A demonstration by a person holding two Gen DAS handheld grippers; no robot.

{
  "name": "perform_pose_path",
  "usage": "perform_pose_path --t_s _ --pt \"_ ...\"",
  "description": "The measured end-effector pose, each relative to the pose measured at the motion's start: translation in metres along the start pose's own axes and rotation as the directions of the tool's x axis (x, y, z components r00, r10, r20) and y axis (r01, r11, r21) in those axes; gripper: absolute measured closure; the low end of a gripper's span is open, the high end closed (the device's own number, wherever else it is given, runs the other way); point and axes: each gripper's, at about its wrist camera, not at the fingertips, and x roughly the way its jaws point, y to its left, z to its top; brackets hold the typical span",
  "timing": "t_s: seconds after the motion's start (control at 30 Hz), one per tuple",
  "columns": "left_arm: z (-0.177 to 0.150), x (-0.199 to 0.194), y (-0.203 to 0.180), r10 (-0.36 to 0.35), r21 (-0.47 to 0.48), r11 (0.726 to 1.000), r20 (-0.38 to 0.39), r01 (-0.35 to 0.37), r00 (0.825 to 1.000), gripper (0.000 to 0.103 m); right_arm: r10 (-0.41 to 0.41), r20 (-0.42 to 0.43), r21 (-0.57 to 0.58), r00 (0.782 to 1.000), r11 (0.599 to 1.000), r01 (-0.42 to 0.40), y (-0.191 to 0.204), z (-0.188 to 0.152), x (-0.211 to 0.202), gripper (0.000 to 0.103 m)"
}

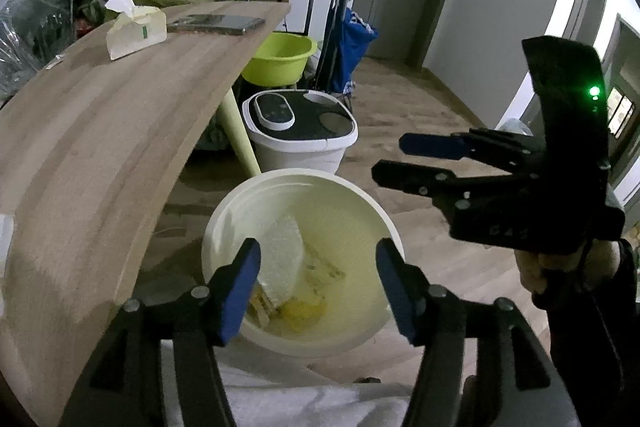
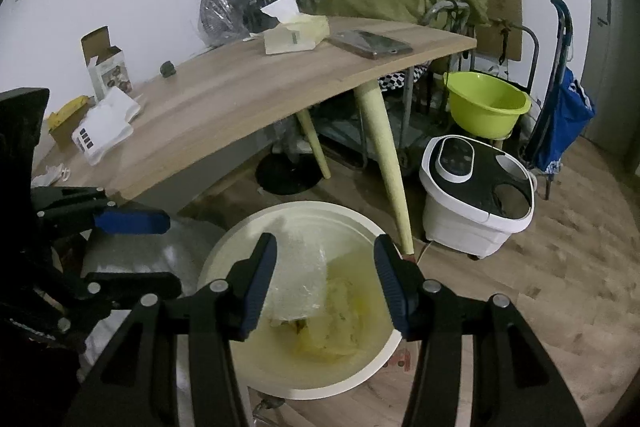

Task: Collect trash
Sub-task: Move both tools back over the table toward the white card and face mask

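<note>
Hovering with fingers spread and empty, both the left gripper (image 1: 318,285) and right gripper (image 2: 325,283) hung above the bin (image 1: 362,205), beside the bench (image 1: 120,131) edge.

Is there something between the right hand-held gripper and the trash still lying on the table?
Nothing visible blocks it. The right hand-held gripper hangs open over the round cream waste bin; the crumpled white paper lies on the wooden tabletop, up and left, across open air.

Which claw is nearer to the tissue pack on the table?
Left, as far as I can judge. The left claw is beside the table edge, below the tissue pack; the right claw is farther out over the bin.
</note>
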Motion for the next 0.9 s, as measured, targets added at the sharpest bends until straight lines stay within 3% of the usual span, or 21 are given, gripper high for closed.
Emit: perform_pose_path --t_s 0.33,0.9 --pt "-0.003 -0.037 0.010 0.028 -0.010 1.000 0.092 -0.027 0.995 0.039 0.001 0.005 -0.060 1.000 0.998 0.000 0.025 0.014 -0.004 0.055" --pt "-0.029 -0.108 0.053 0.198 -0.132 0.976 0.197 -0.174 0.960 0.039 0.077 0.022 -0.195 0.997 0.978 -0.071 0.090 0.045 -0.006 0.055"
